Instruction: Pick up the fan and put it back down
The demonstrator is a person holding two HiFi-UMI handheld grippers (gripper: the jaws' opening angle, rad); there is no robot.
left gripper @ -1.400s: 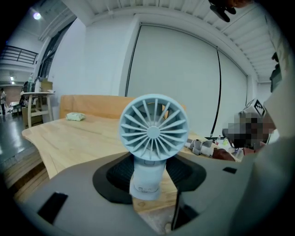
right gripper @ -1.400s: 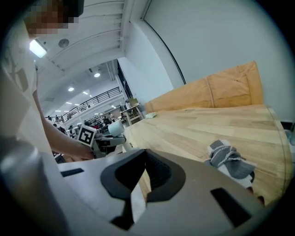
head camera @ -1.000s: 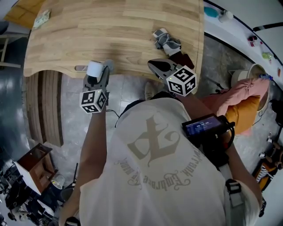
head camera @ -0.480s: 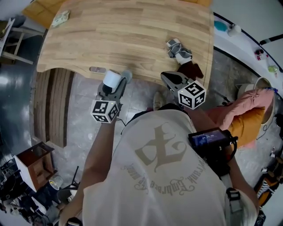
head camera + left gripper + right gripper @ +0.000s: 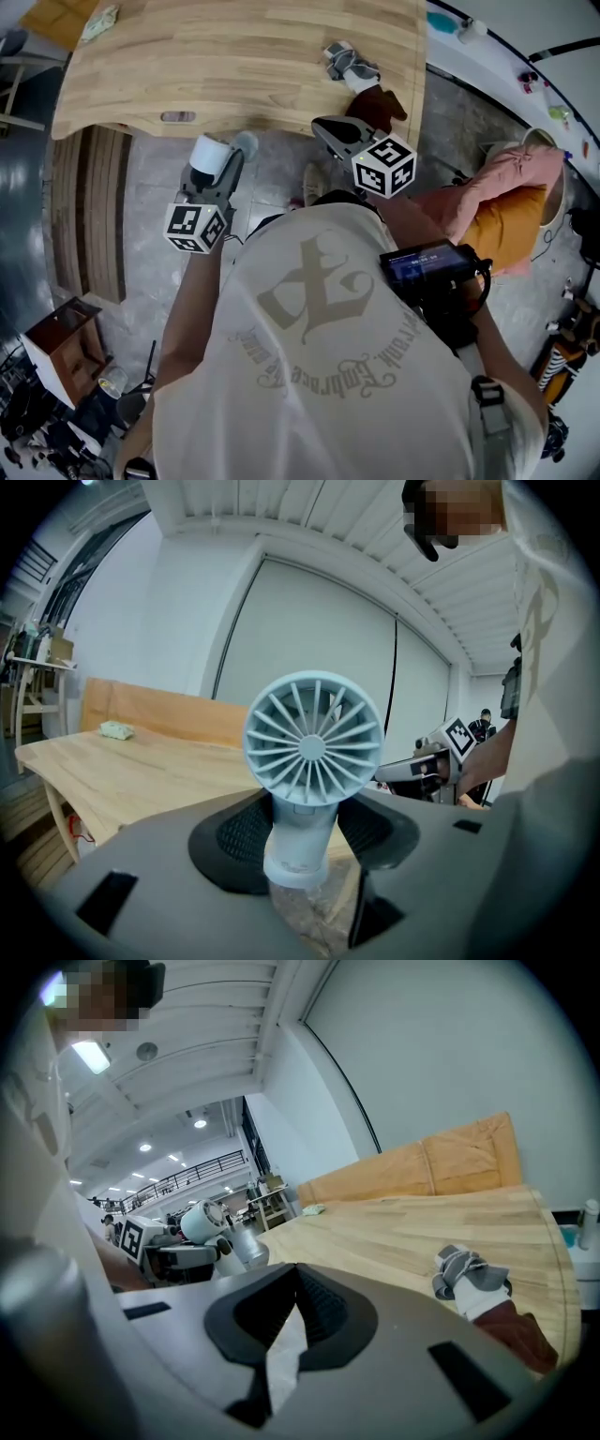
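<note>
A small pale-blue fan point(image 5: 312, 747) with a round grille stands upright, its stem clamped between the black pads of my left gripper point(image 5: 305, 834). In the head view the fan point(image 5: 208, 150) and left gripper point(image 5: 223, 161) hang over the tiled floor, just off the near edge of the wooden table point(image 5: 234, 66). My right gripper point(image 5: 328, 131) is beside that same edge, jaws together with nothing between them. From the right gripper view point(image 5: 295, 1312) I see the fan point(image 5: 202, 1221) off to the left.
A grey-and-white glove bundle point(image 5: 349, 67) and a dark red cloth point(image 5: 375, 105) lie at the table's right corner. A small green item point(image 5: 98, 23) sits far left. A slatted wooden bench point(image 5: 89, 216) stands left; pink and orange cloth point(image 5: 506, 197) is piled right.
Both grippers have drawn back from the table edge. The left one still carries the fan, now over the floor and a little higher.
</note>
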